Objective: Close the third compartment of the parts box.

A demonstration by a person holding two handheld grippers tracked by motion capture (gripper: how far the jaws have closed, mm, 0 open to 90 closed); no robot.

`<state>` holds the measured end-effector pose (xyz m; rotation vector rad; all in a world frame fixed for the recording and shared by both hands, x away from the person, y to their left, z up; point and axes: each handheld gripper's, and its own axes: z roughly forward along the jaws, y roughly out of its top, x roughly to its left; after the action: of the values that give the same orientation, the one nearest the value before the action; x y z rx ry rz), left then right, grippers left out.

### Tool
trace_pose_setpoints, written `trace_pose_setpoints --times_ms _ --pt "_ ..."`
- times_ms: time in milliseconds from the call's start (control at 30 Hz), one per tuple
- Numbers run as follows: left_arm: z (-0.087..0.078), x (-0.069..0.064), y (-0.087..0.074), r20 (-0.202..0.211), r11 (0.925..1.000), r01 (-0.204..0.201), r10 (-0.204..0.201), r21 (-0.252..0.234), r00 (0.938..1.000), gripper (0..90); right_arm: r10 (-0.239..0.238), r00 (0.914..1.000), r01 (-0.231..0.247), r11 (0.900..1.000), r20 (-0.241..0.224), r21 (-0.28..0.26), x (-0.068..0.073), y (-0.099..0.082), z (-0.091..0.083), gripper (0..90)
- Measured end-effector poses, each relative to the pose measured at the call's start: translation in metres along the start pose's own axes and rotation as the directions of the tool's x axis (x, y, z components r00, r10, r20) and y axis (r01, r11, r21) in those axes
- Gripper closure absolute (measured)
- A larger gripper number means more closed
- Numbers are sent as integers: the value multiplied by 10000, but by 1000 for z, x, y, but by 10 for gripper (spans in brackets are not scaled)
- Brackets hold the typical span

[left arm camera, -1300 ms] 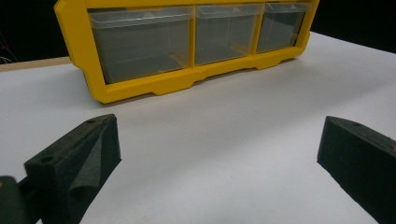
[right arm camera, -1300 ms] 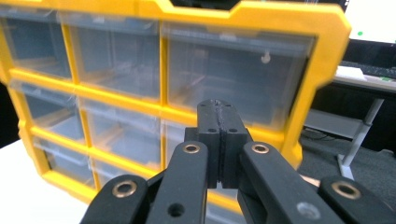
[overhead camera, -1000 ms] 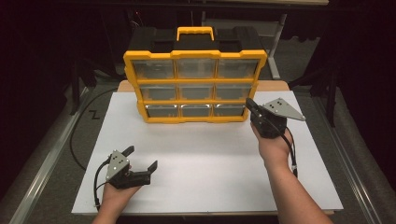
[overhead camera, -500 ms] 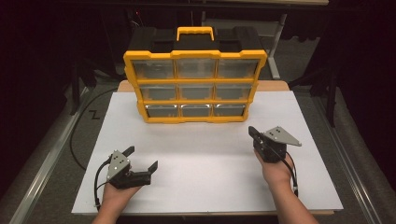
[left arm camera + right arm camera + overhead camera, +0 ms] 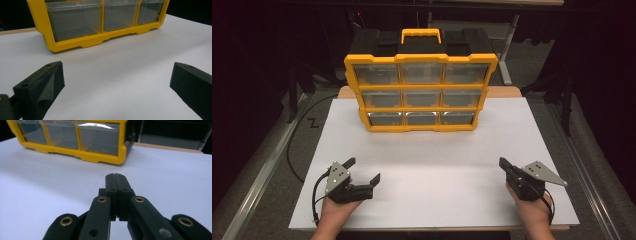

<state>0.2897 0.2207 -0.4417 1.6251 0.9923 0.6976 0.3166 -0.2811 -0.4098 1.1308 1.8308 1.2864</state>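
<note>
Both hands rest low: left gripper (image 5: 363, 175) gapes (empty), right gripper (image 5: 502, 162) closed, facing organizer (image 5: 421, 92).

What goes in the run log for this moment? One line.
left gripper: open, empty | right gripper: shut, empty | yellow drawer organizer: upright, drawers closed, untouched

Left gripper (image 5: 363, 175) rests low at the near left, held in the left hand (image 5: 334, 210), jaws spread wide with nothing between them. Right gripper (image 5: 503, 163) sits at the near right in the right hand (image 5: 532, 212), jaws pressed together, empty.
</note>
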Motion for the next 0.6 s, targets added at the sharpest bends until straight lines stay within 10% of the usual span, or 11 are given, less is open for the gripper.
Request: trace_pose_setpoints --times_ms 267,600 --pt "5 0 -2 -45 9997 1 0 257 10000 3 819 9954 -823 9966 491 58 -27 -13 -1 900" --pt "3 0 -1 -14 9998 -17 17 182 10000 3 589 9983 -589 9983 30 -12 -16 -10 3 772"
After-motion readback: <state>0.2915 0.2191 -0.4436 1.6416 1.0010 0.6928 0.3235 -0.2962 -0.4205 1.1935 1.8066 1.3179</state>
